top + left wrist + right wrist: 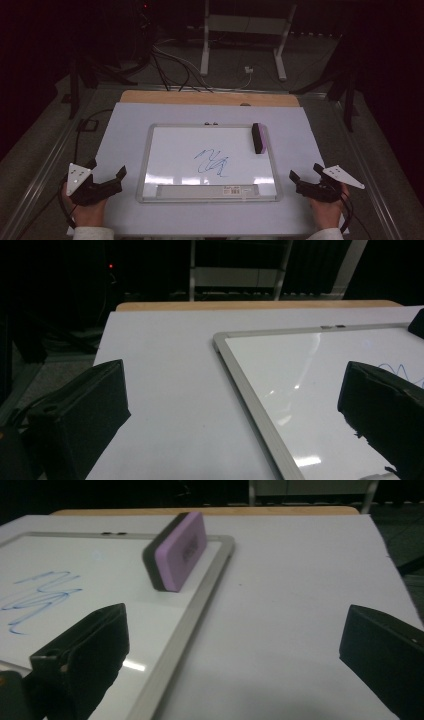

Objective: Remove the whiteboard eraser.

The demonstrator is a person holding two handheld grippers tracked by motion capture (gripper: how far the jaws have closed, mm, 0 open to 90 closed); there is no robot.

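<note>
A silver-framed whiteboard lies flat in the middle of the table, with a blue scribble near its centre. A purple eraser with a black felt side stands on edge at the board's far right corner; the right gripper view has the eraser ahead and left of the jaws. My left gripper rests open on the table left of the board, nothing between its jaws. On the other side of the board my right gripper stands open and empty too. The board's frame runs between the left gripper's jaws.
The table top is white with a wooden strip along its far edge. Beyond it are a white stand's legs and cables on a dark floor. A label strip lies along the board's near edge.
</note>
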